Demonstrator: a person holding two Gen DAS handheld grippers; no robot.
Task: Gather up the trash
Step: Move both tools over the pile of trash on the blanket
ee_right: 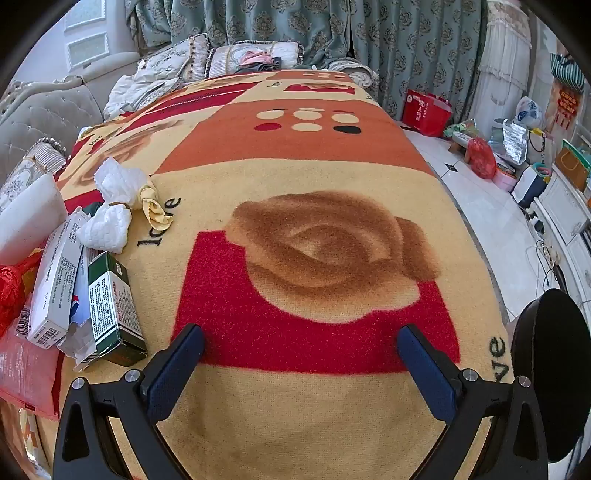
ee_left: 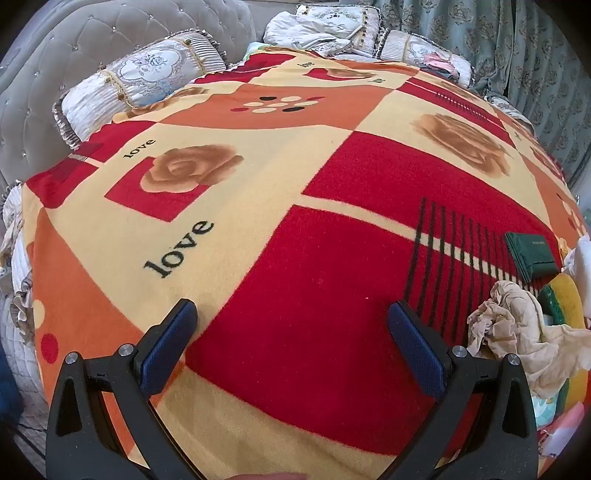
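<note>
Support: bed (ee_left: 280, 229) with grey tufted headboard, covered by a red, orange and cream blanket (ee_right: 317, 406) printed with roses and "love".
Head end: frilled pillows (ee_left: 147, 81); crumpled white bedding (ee_left: 306, 33); small heap of clothes (ee_right: 258, 59) on one pillow.
Blanket, one side edge: green cardboard pack (ee_left: 532, 254); crumpled beige paper (ee_left: 517, 325); yellow-and-green sponge (ee_left: 569, 299).
Same cluster, right view: crumpled white tissues (ee_right: 110, 206); yellow wrapper (ee_right: 155, 206); green carton (ee_right: 114, 306); white carton (ee_right: 55, 280); white foam block (ee_right: 29, 218); red plastic bag (ee_right: 11, 288).
Blanket centre: bare.
</note>
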